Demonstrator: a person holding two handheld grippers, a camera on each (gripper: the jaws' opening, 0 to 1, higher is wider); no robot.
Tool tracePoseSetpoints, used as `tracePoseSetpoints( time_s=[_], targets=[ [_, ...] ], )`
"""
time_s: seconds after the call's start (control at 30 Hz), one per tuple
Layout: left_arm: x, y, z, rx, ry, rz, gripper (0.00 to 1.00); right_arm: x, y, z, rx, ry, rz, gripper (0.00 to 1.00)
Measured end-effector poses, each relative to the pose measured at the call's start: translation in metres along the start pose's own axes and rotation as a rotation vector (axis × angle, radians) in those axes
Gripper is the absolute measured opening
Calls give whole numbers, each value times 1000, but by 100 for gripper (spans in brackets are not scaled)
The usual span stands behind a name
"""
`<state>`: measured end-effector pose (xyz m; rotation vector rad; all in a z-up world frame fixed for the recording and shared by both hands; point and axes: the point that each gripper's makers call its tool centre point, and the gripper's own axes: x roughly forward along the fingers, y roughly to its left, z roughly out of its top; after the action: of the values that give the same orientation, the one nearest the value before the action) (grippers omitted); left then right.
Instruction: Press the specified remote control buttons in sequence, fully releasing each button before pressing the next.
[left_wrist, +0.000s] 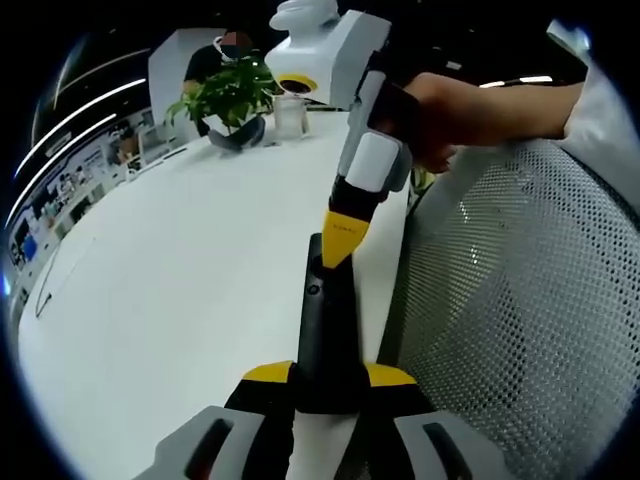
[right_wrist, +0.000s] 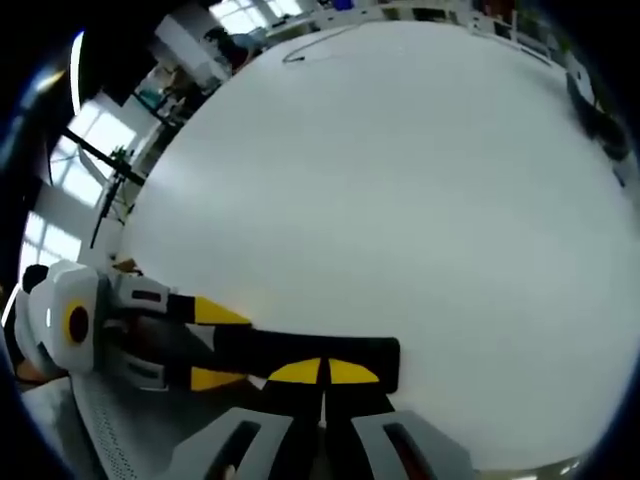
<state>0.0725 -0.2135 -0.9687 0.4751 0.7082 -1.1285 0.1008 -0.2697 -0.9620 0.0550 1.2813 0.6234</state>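
In the left gripper view the left gripper (left_wrist: 330, 385) rises from 6 o'clock with its yellow-tipped jaws clamped on the near end of the remote control (left_wrist: 325, 335). The remote is a slim black bar; its long axis runs from the jaws up toward 12 o'clock, over the near edge of the white table (left_wrist: 180, 280). A small round button shows on its upper face.

The right gripper (left_wrist: 340, 245) comes down from 1 o'clock, held by a person's hand (left_wrist: 440, 120). Its yellow tips are drawn together to a point that meets the remote's far end.

In the right gripper view the right gripper (right_wrist: 322, 372) has its yellow tips side by side, closed, pressed on the top face of the remote (right_wrist: 310, 355), which lies across the frame from 9 toward 3 o'clock. The left gripper (right_wrist: 215, 345) grips it from 9 o'clock.

Farther out in the left gripper view, a potted plant (left_wrist: 230, 95) and a glass (left_wrist: 288, 115) stand at 11 to 12 o'clock, and a white mesh chair back (left_wrist: 520, 300) lies at 3 o'clock.
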Motion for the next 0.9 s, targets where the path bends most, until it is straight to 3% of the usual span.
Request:
tracePoseSetpoints(
  time_s=[0.3, 0.53, 0.9],
  targets=[
    [1, -2, 0, -4, 7, 5, 24, 0, -2, -2, 36, -4, 6, 0],
    [-1, -4, -2, -10, 50, 10, 24, -1, -2, -3, 56, -9, 20, 0],
    [-5, -2, -7, -14, 86, 12, 24, -2, -2, -3, 29, -3, 10, 0]
  ],
)
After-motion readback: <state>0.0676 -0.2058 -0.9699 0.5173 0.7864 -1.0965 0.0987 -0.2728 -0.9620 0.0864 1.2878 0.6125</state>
